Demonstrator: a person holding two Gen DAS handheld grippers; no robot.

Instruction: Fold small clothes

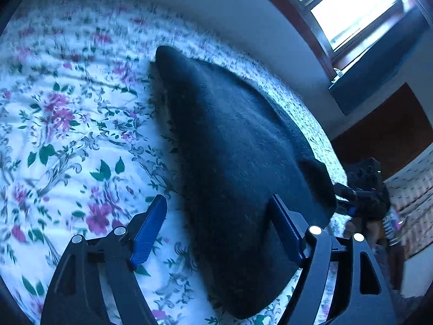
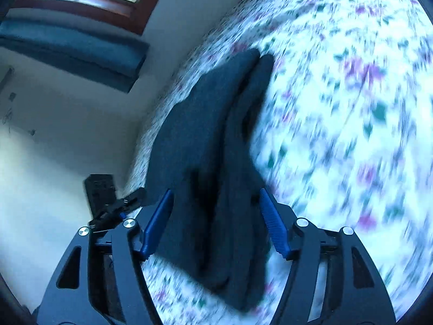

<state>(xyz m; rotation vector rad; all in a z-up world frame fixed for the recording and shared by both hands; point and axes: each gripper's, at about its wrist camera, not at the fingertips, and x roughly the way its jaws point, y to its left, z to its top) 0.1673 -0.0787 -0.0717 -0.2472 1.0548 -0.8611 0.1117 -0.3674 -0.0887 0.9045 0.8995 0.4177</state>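
Dark garment (image 1: 238, 162) lies folded on the flowered bed (image 1: 67, 135). Left gripper (image 1: 216, 227) and right gripper (image 2: 213, 224) both gape wide, near end of cloth between the pads, nothing gripped.

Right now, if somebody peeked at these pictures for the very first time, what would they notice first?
First, the dark navy fuzzy cloth garment lying folded in a long strip across the white bedspread with pink flowers and green leaves. Next, the blue-padded left tongs and right tongs, both open with the garment's near end lying loose between their pads. A bright window glows up in the corner.
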